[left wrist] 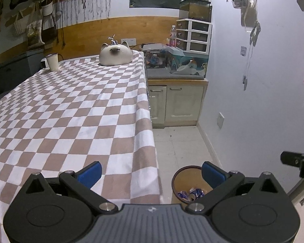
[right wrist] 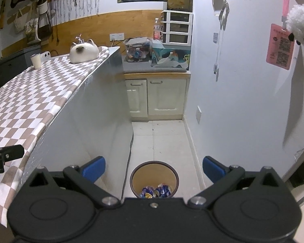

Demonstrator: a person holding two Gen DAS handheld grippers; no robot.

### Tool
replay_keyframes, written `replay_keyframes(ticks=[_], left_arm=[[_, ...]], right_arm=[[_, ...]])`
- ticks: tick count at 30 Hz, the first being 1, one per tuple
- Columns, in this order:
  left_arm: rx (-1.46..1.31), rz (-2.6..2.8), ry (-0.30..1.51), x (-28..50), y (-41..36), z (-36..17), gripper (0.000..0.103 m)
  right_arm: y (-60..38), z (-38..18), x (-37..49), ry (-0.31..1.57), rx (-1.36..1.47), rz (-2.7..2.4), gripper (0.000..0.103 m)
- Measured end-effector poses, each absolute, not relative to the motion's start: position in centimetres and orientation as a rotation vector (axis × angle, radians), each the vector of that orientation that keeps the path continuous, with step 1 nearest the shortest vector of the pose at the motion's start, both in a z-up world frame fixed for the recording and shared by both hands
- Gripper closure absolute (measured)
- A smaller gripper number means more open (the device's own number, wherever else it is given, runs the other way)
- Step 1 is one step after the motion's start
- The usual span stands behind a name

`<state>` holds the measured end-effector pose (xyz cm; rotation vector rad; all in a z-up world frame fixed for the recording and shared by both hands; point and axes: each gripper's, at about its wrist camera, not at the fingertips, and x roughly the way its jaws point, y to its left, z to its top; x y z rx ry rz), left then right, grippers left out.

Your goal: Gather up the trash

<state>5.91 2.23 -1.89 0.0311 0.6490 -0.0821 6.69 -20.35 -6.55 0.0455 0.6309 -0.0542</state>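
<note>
The left gripper (left wrist: 151,174) hovers over the edge of the checkered desk (left wrist: 71,109), fingers spread and empty. The right gripper (right wrist: 154,169) hangs above the trash bin (right wrist: 154,179) on the floor, fingers spread and empty. Crumpled blue wrappers (right wrist: 157,191) lie inside the bin.

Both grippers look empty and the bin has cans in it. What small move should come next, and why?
Probably swing the left gripper back over the checkered table for one last look. Both it and the right gripper are open and empty, crushed cans lie in the bin, and only a cup and a cat-shaped ceramic show on the cloth, so collecting seems nearly finished.
</note>
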Motion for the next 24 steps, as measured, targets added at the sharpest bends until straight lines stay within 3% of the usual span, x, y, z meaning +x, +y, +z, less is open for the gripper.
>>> replay_keyframes(ticks=[24], left_arm=[[0.015,-0.084,0.682,4.3,3.2,-2.6,0.000]], right_arm=[[-18.8,-6.4,4.8,0.628,0.024,-0.055,0.000]])
